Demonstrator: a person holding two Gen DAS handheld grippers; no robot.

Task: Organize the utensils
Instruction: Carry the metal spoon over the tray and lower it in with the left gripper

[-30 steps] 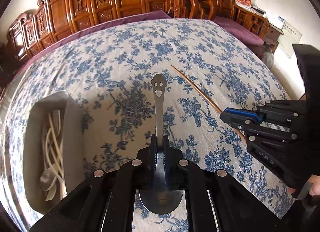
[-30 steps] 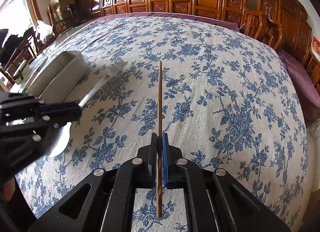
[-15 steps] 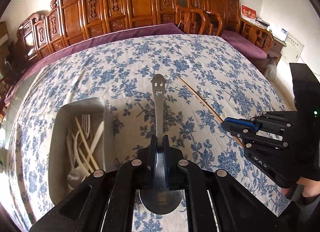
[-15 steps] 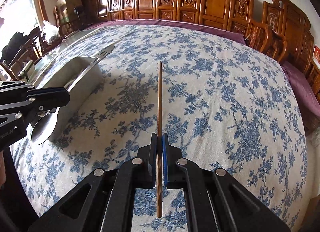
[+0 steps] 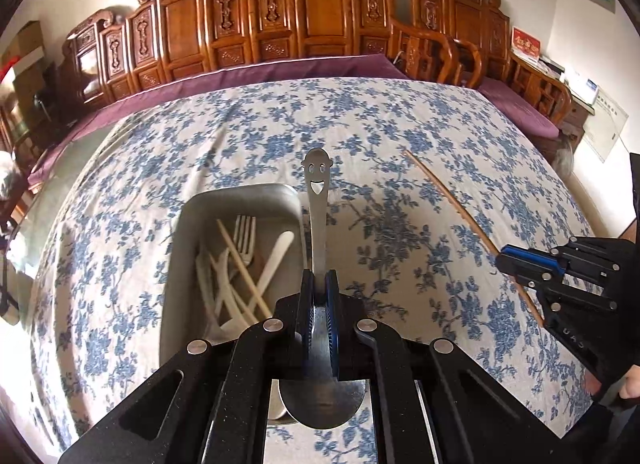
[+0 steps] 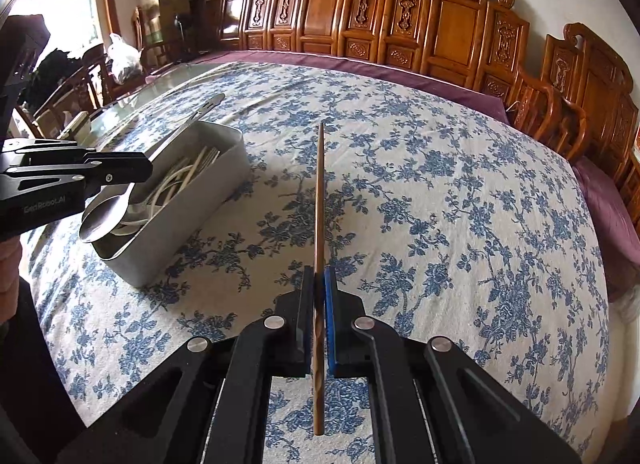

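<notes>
Steel spoon now beside tray

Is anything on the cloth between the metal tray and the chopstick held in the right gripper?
No. In the right wrist view, only bare floral tablecloth lies between metal tray and chopstick.

spoon neck hidden between the pads of the left hand-held gripper; bowl partly covered by its black frame; near end of metal tray blocked too, utensils inside tangled, not countable; chopstick middle pinched out of sight in the right hand-held gripper; table cut off at bottom edge
</notes>
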